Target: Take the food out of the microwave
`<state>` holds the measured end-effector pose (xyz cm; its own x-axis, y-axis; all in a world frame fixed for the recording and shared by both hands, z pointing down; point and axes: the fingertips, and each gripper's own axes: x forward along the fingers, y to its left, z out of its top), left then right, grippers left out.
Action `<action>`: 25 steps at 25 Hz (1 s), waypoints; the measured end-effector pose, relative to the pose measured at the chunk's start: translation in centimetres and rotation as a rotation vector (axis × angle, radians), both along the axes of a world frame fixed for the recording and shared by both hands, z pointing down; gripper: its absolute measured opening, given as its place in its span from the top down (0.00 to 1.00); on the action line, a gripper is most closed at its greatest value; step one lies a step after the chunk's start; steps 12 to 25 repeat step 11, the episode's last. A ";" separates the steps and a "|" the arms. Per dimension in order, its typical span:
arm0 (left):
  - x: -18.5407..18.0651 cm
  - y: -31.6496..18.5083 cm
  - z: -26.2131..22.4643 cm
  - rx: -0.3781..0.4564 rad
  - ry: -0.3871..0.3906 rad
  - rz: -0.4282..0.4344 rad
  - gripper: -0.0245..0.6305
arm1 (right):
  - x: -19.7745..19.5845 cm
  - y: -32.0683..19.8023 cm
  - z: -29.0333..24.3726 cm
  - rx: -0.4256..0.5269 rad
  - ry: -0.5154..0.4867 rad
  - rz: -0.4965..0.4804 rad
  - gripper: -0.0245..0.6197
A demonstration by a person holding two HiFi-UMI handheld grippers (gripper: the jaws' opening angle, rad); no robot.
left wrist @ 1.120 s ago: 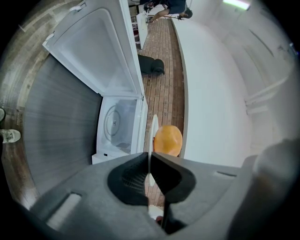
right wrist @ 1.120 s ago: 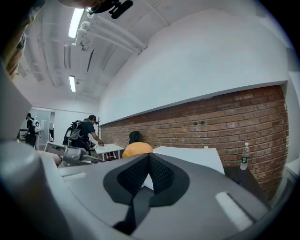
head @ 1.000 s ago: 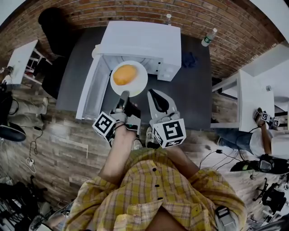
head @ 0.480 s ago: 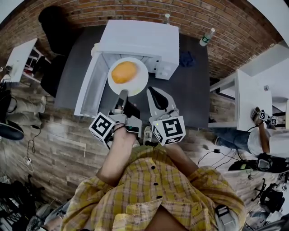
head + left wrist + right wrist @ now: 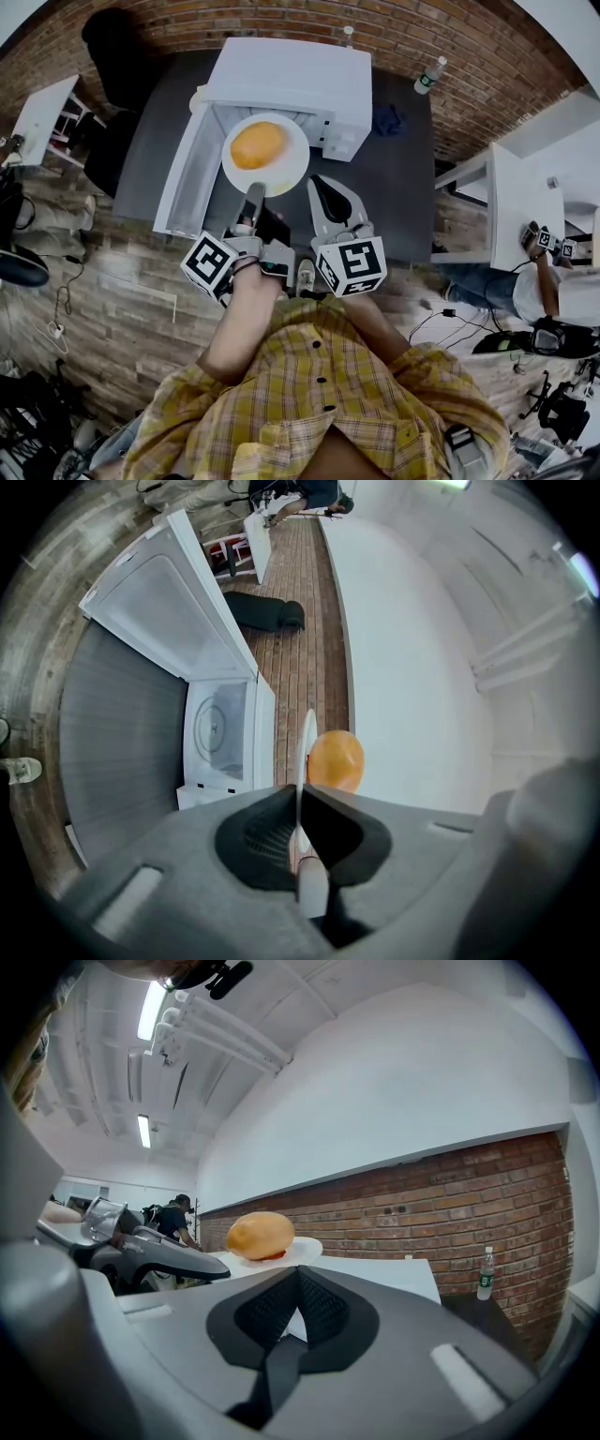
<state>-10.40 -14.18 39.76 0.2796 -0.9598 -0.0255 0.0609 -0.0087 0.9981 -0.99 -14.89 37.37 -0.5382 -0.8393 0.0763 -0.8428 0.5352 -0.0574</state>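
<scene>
A white plate point(image 5: 281, 173) bearing an orange, bun-like food point(image 5: 258, 145) hangs in front of the open white microwave point(image 5: 291, 80). My left gripper point(image 5: 255, 193) is shut on the plate's near rim. In the left gripper view the plate point(image 5: 306, 747) shows edge-on between the closed jaws, the food point(image 5: 335, 759) on its right side, the microwave's cavity point(image 5: 220, 733) beyond. My right gripper point(image 5: 323, 190) floats just right of the plate, shut, holding nothing. The right gripper view shows the food point(image 5: 260, 1235) on the plate point(image 5: 302, 1250) ahead to the left.
The microwave door point(image 5: 183, 178) stands swung open at the left. A dark grey table point(image 5: 403, 187) carries the microwave, a blue cloth point(image 5: 386, 122) and a water bottle point(image 5: 428, 77). White tables point(image 5: 520, 206) flank it; a seated person point(image 5: 553, 281) is at the right.
The left gripper has lifted the plate with the food a little, so it looks larger in the head view. The right gripper has stayed where it was.
</scene>
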 end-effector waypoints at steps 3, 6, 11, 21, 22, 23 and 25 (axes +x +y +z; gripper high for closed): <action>-0.1 0.2 -0.3 0.007 0.005 -0.003 0.95 | -0.1 0.0 -0.2 0.004 -0.001 0.000 0.96; -0.2 0.3 -0.6 0.012 -0.003 -0.010 0.95 | -0.1 0.0 -0.4 0.006 -0.005 -0.003 0.96; -0.1 0.4 -0.8 0.017 -0.010 -0.020 0.95 | 0.3 0.2 -0.5 0.010 -0.008 -0.009 0.96; -0.1 0.4 -0.8 0.017 -0.010 -0.020 0.95 | 0.3 0.2 -0.5 0.010 -0.008 -0.009 0.96; -0.1 0.4 -0.8 0.017 -0.010 -0.020 0.95 | 0.3 0.2 -0.5 0.010 -0.008 -0.009 0.96; -0.1 0.4 -0.8 0.017 -0.010 -0.020 0.95 | 0.3 0.2 -0.5 0.010 -0.008 -0.009 0.96; -0.1 0.4 -0.8 0.017 -0.010 -0.020 0.95 | 0.3 0.2 -0.5 0.010 -0.008 -0.009 0.96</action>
